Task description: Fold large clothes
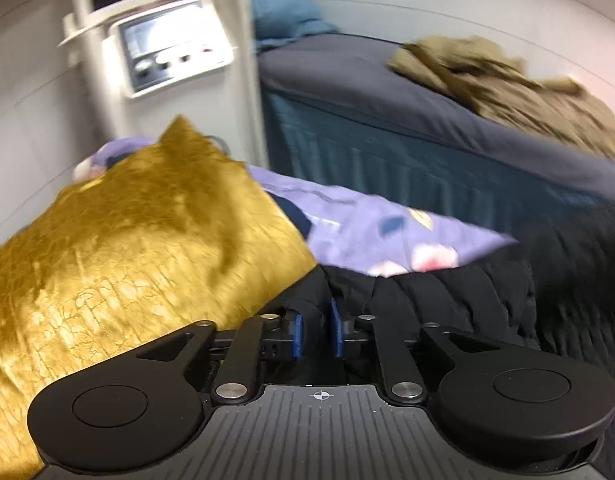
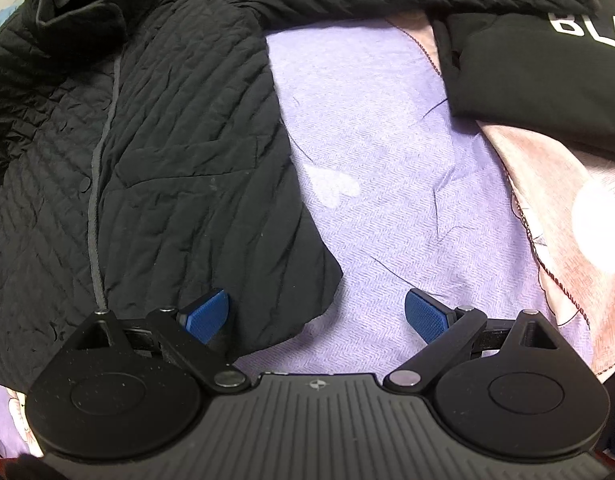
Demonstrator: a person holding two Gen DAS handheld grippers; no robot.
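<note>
A black quilted jacket (image 2: 155, 152) lies on a lilac bedspread (image 2: 387, 184) printed with pink and white shapes. Beside that bedspread sit a mustard-gold crackle-patterned cushion (image 1: 127, 248), a navy mattress (image 1: 367, 96) and an olive garment (image 1: 507, 84).

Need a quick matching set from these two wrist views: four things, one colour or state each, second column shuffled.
Things:
1. cushion
2. quilted jacket
3. right gripper
4. heap of clothes on the dark bed

Colour or state:
A. jaws wide apart over the jacket's hem corner
B. olive brown, crumpled
C. gold, shiny
D. black, spread flat on the purple sheet

Pairs: 1-C, 2-D, 3-A, 4-B
</note>
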